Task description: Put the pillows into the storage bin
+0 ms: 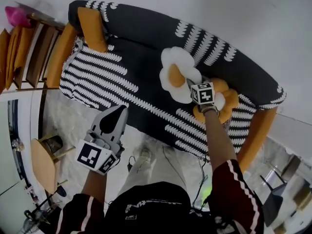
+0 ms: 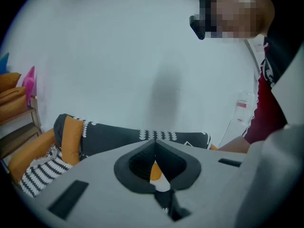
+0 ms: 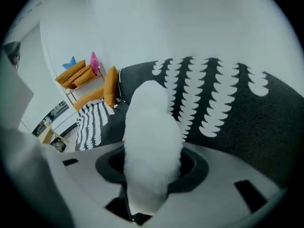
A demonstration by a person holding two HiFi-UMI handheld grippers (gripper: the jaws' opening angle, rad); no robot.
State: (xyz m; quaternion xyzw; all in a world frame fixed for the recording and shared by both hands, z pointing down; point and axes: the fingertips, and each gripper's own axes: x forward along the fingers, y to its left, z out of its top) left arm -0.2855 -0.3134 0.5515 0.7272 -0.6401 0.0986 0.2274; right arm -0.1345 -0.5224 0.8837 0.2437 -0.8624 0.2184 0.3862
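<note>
Right fingers [image 3: 216,175]: mine are closed on the white fluffy flower-shaped pillow [image 3: 152,127]; its plush fills the gap between them.
Pillow in my grip: it lies on the seat of the black sofa with white scalloped print [image 1: 141,38], toward the sofa's right end, with its orange centre facing up in the head view.
Right arm: stretched forward over the seat, with the marker cube just above the pillow's near edge.
Second pillow: an orange plush pillow [image 1: 229,101] lies just beside the white one, on its right, partly under my right wrist and touching the sofa's right arm.
Left fingers [image 1: 113,122]: pressed together to a point, with nothing between them.
Left arm: held low in front of the sofa's front edge, well apart from both pillows; the fingers point toward the seat.
Left gripper view: through the small gap at the fingers' base I see a bit of orange and white, too small to tell which pillow it is.
Sofa's left end: an orange rectangular cushion [image 1: 92,28] stands upright against the backrest.
Beyond the sofa's left arm: a wooden slatted rack [image 1: 36,48] carries orange cushions and a pink object whose form I cannot make out.
Floor by my left side: a round wooden stool [image 1: 41,165] stands near the sofa's front left corner.
</note>
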